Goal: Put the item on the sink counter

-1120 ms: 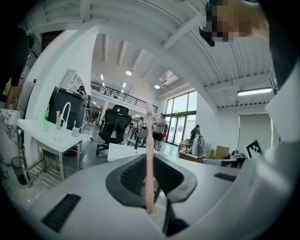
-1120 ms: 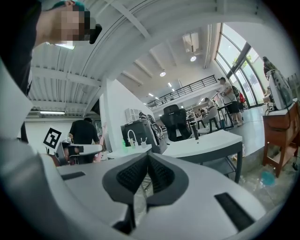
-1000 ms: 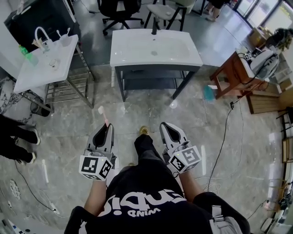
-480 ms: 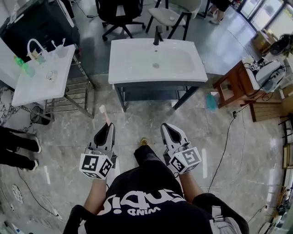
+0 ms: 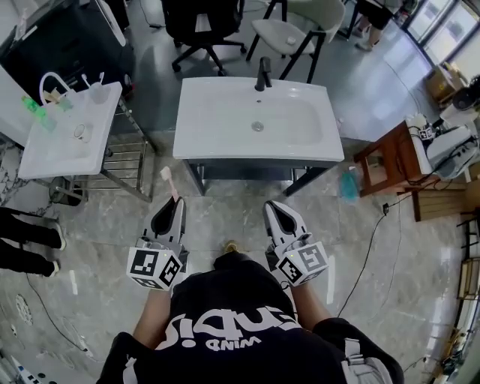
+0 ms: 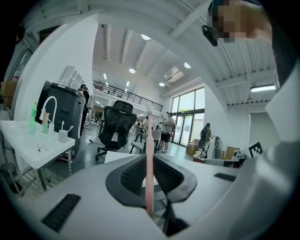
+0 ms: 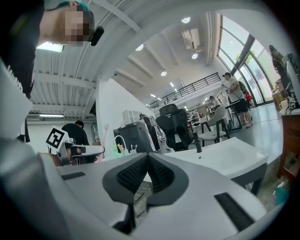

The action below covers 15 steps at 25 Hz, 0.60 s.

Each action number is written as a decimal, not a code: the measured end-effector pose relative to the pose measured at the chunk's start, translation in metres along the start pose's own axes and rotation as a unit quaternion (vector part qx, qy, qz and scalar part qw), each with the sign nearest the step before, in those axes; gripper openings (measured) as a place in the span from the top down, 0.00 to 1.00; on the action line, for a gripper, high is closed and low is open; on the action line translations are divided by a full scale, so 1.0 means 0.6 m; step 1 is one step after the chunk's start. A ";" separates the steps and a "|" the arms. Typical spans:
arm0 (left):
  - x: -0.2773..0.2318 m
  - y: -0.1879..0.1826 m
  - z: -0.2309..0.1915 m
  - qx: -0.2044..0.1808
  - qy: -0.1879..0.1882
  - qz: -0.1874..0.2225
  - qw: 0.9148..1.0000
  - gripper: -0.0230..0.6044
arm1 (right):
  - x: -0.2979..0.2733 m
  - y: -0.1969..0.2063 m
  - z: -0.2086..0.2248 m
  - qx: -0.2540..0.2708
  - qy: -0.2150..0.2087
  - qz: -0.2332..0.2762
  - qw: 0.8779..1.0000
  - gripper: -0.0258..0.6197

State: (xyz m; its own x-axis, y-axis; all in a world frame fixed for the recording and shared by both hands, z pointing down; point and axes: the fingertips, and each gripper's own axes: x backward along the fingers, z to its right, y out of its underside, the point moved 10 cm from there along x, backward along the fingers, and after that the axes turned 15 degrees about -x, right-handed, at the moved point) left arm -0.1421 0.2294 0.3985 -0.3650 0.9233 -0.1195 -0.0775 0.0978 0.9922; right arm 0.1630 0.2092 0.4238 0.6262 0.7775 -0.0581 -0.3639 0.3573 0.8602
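Head view: left gripper [image 5: 169, 207] and right gripper [image 5: 274, 209] are held side by side in front of the person, both pointing toward the white sink counter [image 5: 217, 144]. A pink toothbrush [image 5: 169, 185] sticks out past the left jaw tips, head end toward the counter's near left corner but short of it, over the floor. Counter carries a black faucet [image 5: 263, 73] at its far edge. A second, smaller sink unit [image 5: 46, 146] stands to the left; a black office chair [image 5: 199, 22] sits beyond the counter.

Left gripper view: left gripper [image 6: 150, 161] has its jaws pressed onto the toothbrush [image 6: 149, 154]. Handle is pinched between the ribbed pads, shaft upright along the centre line, bristle head well above the tips. Office chair [image 6: 117, 126] is behind it, small sink unit [image 6: 26, 143] at left.

Right gripper view: right gripper [image 7: 147, 158] has its jaws together, pads meeting, nothing between them. Sink counter [image 7: 225, 157] lies ahead and right of the tips, well apart from them, faucet [image 7: 198, 142] on it.
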 end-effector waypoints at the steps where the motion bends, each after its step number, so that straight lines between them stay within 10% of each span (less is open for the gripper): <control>1: -0.011 -0.001 -0.002 0.000 -0.002 -0.001 1.000 0.87 | -0.009 -0.006 0.008 -0.001 -0.003 0.001 1.000 0.93; 15: -0.124 0.003 -0.052 0.001 -0.022 -0.004 1.000 0.87 | -0.116 -0.027 0.081 0.002 -0.009 -0.020 1.000 0.93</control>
State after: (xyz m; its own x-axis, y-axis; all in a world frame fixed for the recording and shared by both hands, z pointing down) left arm -0.1442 0.1491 0.4079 -0.3238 0.9379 -0.1249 -0.0786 0.1049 0.9914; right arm 0.1590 0.1241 0.4385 0.6524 0.7534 -0.0829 -0.3362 0.3857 0.8592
